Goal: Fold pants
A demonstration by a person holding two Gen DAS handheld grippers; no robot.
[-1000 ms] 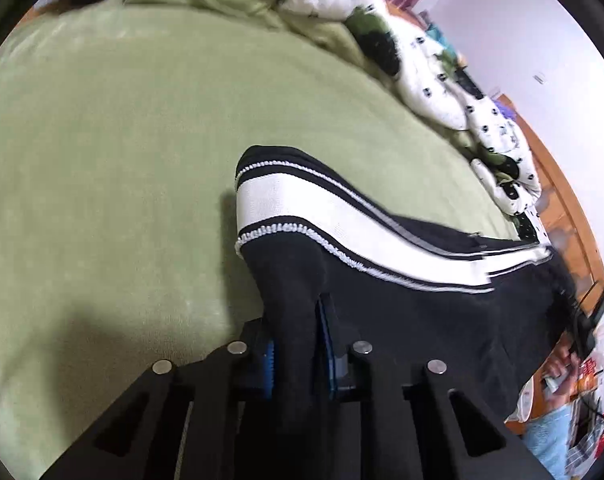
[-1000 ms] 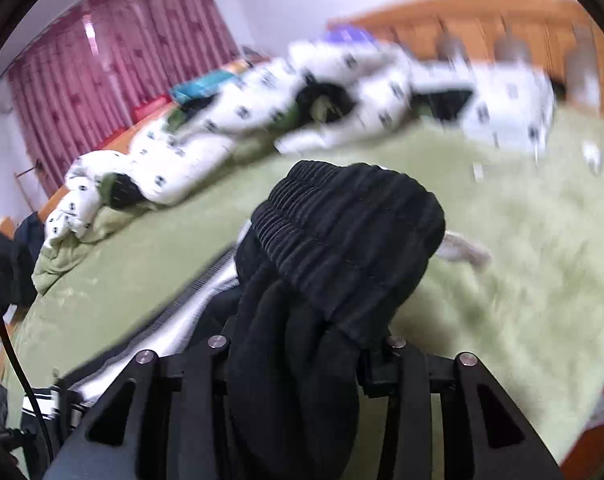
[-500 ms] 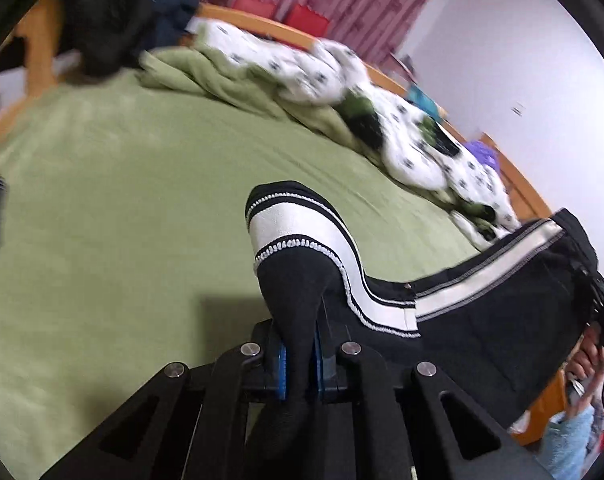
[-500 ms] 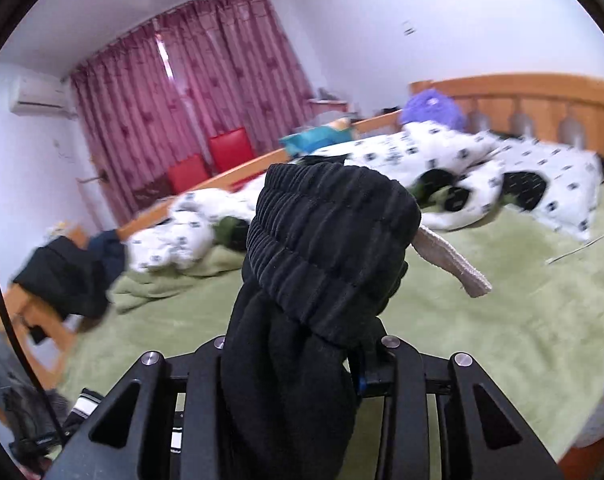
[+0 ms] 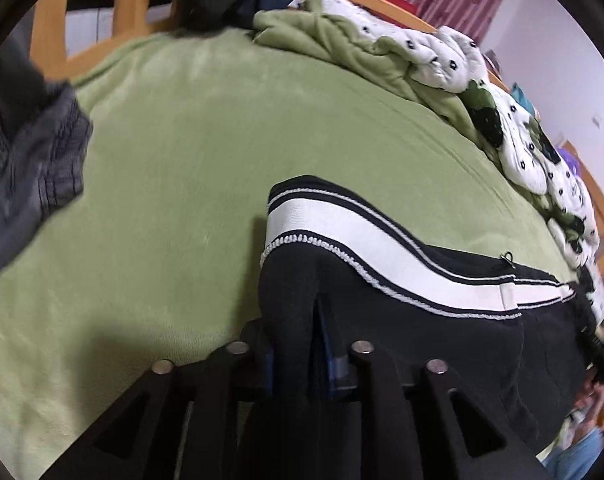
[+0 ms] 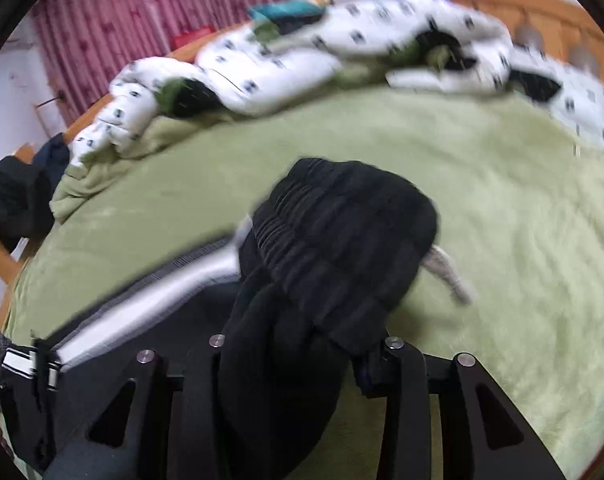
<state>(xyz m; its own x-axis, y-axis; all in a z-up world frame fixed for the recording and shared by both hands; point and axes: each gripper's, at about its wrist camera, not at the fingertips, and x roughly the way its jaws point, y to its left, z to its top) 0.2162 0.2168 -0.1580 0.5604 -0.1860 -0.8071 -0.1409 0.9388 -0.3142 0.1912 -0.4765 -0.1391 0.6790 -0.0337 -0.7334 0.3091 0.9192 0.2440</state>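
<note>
Both tongs [image 5: 302, 354] [image 6: 297, 364] opening, pants [image 5: 422, 320] between

Home bedroom before me, green bed [image 5: 205, 152], wooden headboard [image 6: 542, 12], rumpled spotted duvet [image 6: 261, 68], red curtains [image 6: 113, 24], white walls [image 5: 562, 60]

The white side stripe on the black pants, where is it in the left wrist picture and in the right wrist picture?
Left wrist: the white side stripe runs from centre toward the right edge, just above the left gripper.
Right wrist: the stripe, blurred, runs from lower left toward centre, left of the bunched ribbed waistband.
Shared landmark: the white patterned quilt heaped along the far edge of the green blanket.
</note>
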